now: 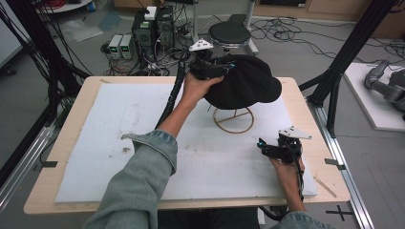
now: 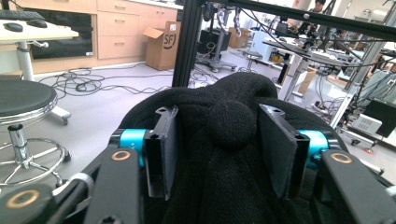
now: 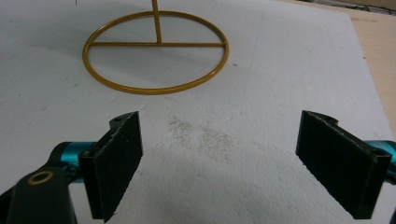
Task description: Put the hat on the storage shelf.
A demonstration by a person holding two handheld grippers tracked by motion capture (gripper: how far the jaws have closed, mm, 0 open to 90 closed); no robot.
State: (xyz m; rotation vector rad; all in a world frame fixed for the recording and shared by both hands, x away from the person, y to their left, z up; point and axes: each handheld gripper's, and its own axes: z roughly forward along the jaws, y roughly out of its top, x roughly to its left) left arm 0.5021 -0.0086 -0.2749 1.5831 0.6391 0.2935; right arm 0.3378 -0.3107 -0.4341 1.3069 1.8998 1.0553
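A black hat (image 1: 246, 83) sits on top of a thin yellow wire stand whose ring base (image 1: 233, 120) rests on the white foam mat (image 1: 119, 138). My left gripper (image 1: 224, 67) is at the hat's far-left side. In the left gripper view its jaws stand apart on either side of the hat's crown (image 2: 224, 154), with the top button (image 2: 231, 123) between them and the pads' inner faces showing. My right gripper (image 1: 262, 147) rests low over the mat near the front right, open with nothing between its jaws (image 3: 222, 130). The ring base (image 3: 155, 51) lies ahead of it.
The mat covers most of a wooden table (image 1: 57, 162). Behind the table stand a round black stool (image 1: 229, 33), electronics boxes (image 1: 143, 33) and loose cables. Black frame posts (image 1: 351, 43) rise at the table's right. A cardboard box (image 2: 163, 44) stands on the floor.
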